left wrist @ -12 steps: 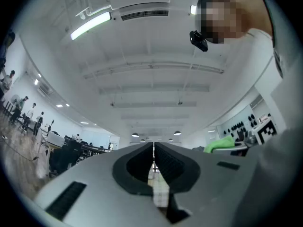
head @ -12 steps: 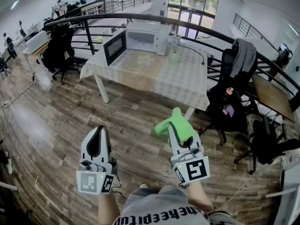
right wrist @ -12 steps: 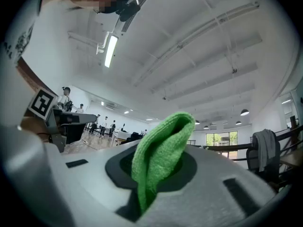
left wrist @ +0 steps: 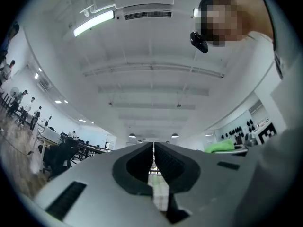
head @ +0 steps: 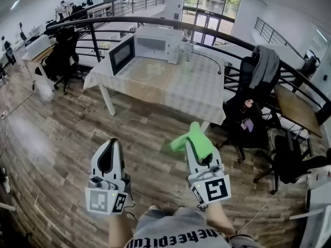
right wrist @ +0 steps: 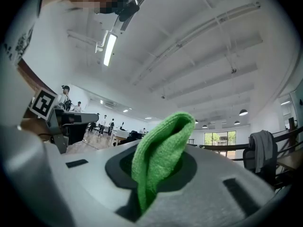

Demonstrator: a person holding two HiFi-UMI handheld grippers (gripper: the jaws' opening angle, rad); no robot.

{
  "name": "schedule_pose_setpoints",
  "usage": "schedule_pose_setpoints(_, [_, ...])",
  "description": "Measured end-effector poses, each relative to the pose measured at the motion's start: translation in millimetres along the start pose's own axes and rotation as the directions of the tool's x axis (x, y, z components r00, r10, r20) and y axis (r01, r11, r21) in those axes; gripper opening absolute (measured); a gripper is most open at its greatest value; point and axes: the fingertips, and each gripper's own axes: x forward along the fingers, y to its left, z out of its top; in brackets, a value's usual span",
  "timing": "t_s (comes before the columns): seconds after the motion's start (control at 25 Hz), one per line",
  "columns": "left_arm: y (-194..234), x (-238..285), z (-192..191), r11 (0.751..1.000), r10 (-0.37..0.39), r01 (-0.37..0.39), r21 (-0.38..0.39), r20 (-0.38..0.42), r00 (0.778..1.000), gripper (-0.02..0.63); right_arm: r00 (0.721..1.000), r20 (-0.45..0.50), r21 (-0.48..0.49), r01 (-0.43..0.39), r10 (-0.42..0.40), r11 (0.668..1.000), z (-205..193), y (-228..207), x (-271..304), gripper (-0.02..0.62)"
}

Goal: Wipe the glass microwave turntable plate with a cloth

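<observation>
- Planks of wood flooring point(head: 46, 133) fill the left of my head view, with a black office chair point(head: 64, 61) standing at the far left by the curved railing point(head: 155, 20).
- My left gripper point(head: 109, 148) hangs over the floor, well short of the table. In its own view the two jaws are pressed together with only a thin slit between them and nothing in it. They point up towards the ceiling.
- Ahead stands a white microwave point(head: 152, 41) at the far edge of the table, with its door point(head: 122, 53) swung open to the left. Its inside is too small and dark for me to make out the turntable plate.
- The table point(head: 176, 89) wears a pale checked cover.
- My right gripper point(head: 199, 156) is level with the left one and well apart from it. Its jaws are clamped on a green cloth point(right wrist: 161, 150). The cloth point(head: 192, 137) stands up in a fold from between the jaws and flops past the tips.
- To the right, a chair with a grey jacket point(head: 266, 61) draped over its back stands beside the table.
</observation>
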Motion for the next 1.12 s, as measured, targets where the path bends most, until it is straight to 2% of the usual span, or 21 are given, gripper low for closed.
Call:
schedule_pose_setpoints(0.36, [10,5,-4,1.000,0.018,-0.018,0.014,-0.009,1.000,0.011,1.000,-0.011,0.003,-0.004,0.004,1.000,-6,-1,10,0.037])
schedule_pose_setpoints(0.72, [30,0,-7,1.000,-0.004,0.004,0.022,-0.008,1.000,0.012,1.000,-0.004,0.009,-0.003,0.003,1.000,-15,19,18,0.037])
schedule_pose_setpoints(1.12, [70,21,-34,0.999,0.031,-0.031,0.009,-0.041,0.999,0.012,0.999,-0.029,0.014,-0.025,0.025,1.000,-37,21,69,0.037])
